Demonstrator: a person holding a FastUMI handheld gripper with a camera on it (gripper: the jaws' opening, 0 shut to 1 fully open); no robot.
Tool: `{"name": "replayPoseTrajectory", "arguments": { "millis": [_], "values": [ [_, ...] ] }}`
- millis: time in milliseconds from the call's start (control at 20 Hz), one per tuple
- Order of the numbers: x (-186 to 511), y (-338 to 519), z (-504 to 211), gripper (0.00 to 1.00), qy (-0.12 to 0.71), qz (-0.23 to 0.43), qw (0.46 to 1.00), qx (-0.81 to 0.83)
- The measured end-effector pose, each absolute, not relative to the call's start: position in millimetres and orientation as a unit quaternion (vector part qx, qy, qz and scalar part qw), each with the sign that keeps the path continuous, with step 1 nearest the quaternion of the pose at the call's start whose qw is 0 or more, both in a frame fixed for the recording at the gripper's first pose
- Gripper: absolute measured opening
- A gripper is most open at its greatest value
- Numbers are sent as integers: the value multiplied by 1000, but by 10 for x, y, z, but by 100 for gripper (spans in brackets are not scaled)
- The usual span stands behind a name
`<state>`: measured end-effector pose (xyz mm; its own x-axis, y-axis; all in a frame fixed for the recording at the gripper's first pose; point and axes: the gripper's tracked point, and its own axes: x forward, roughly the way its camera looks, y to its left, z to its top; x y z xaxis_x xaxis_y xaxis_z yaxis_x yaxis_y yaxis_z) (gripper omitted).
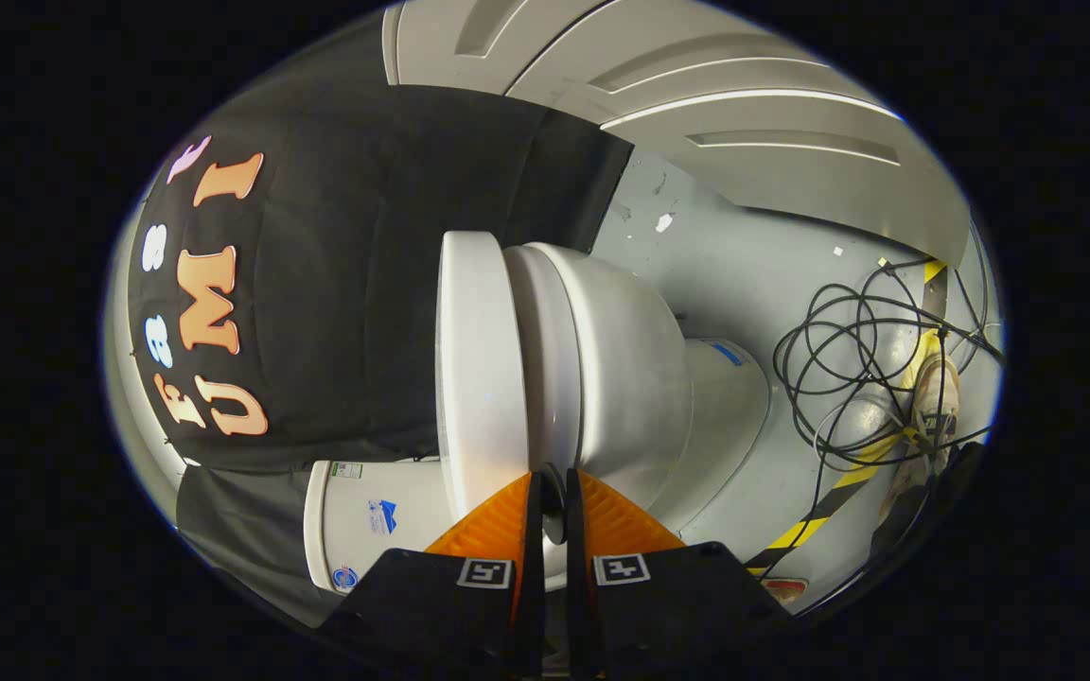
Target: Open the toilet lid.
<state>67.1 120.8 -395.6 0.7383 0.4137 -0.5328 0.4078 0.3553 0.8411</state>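
Observation:
A white toilet appears turned on its side because the gripper is rolled. Its lid [469, 359] lies flat against the seat [545, 359], with the bowl [635, 378] and pedestal [725, 397] beyond. The tank [365, 520] stands behind the lid, next to the fingers. My gripper [551, 480] is at the lid's front rim. Its fingers are drawn close together, with a thin grey lip of the lid's edge pinched in the narrow gap between them.
A tangle of black cables [848, 369] lies on the grey floor past the pedestal. Yellow-and-black tape [819, 520] runs across the floor there, and a person's shoe [938, 388] stands by the cables. White panelled walls [696, 85] rise behind.

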Motion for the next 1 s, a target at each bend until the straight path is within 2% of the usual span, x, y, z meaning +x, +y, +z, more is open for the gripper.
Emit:
{"name": "replayPoseTrajectory", "arguments": {
  "millis": [150, 350, 550, 750, 900, 1000],
  "values": [
    [664, 1188, -3937, 8, 355, 7, 744, 566],
    [669, 1193, -3939, 8, 352, 1, 754, 555],
    [653, 1226, -3919, 8, 351, -14, 720, 598],
    [643, 1224, -3902, 8, 356, -16, 732, 580],
    [663, 1253, -3825, 8, 356, -32, 717, 599],
    [671, 1278, -3734, 8, 350, -28, 745, 568]
  ]
}}
